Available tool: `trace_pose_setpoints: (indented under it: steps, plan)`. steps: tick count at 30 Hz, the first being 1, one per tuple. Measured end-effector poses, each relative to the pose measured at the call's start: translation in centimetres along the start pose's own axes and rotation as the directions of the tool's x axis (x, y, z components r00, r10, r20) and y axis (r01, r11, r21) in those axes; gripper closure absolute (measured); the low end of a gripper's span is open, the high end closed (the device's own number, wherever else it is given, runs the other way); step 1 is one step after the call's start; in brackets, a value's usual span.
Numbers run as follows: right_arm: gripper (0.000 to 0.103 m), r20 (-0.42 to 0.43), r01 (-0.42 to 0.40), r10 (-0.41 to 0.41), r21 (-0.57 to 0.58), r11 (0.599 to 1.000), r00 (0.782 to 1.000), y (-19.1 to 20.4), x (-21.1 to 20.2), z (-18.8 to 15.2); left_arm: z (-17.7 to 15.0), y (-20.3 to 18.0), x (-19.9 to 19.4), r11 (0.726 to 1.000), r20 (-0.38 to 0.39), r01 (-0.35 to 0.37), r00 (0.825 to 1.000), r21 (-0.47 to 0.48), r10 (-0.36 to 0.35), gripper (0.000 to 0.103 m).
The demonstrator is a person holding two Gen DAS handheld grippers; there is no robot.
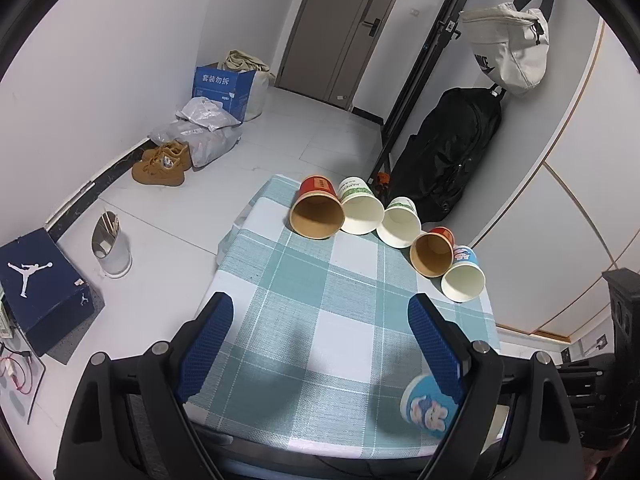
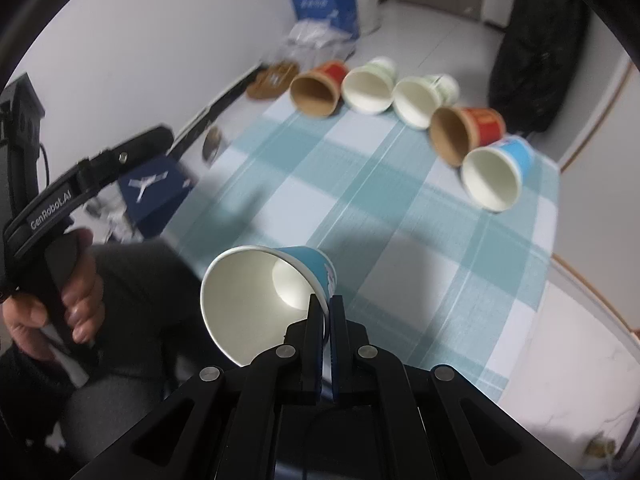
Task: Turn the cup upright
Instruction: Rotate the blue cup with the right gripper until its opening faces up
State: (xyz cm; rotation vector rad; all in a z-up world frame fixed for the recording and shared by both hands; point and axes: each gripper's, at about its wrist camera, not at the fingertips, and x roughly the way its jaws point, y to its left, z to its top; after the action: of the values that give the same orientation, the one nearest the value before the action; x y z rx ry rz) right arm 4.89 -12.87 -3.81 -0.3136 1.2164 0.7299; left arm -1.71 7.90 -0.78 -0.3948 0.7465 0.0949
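My right gripper is shut on the rim wall of a blue paper cup; one finger is inside, one outside. The cup is lifted and tilted, its mouth facing the camera. The same cup shows low right in the left wrist view, partly behind a finger. My left gripper is open and empty above the near part of the checked tablecloth. Several cups lie on their sides in a row at the far edge: red, green-white, green-white, red, blue.
The table's left edge drops to the floor, where a dark shoe box, a small bin, brown shoes and a blue carton stand. A black backpack leans by the far right corner. The person's hand holds the left gripper's handle.
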Motion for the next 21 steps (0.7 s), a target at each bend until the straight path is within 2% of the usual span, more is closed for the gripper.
trace_pose_setpoints:
  steps: [5, 9, 13, 21]
  plan:
    - [0.101, -0.101, -0.005, 0.006, 0.012, 1.0, 0.995, -0.7, 1.8, 1.0, 0.1, 0.1, -0.1, 1.0, 0.012, 0.0, 1.0, 0.005, 0.0, 0.017]
    - [0.101, -0.131, -0.067, 0.077, 0.077, 0.995, 0.988, -1.6, 3.2, 2.4, 0.3, 0.6, 0.2, 1.0, -0.005, 0.004, 1.0, -0.015, -0.004, 0.017]
    - [0.101, -0.138, -0.084, 0.102, 0.133, 0.988, 0.985, -2.4, 4.4, 3.6, 0.3, 0.7, 0.4, 1.0, -0.012, 0.006, 1.0, -0.028, -0.007, 0.017]
    - [0.098, -0.124, -0.083, 0.102, 0.153, 0.985, 0.987, -2.7, 5.3, 4.9, 0.2, 0.0, 0.7, 1.0, -0.031, 0.011, 0.999, -0.006, -0.011, 0.017]
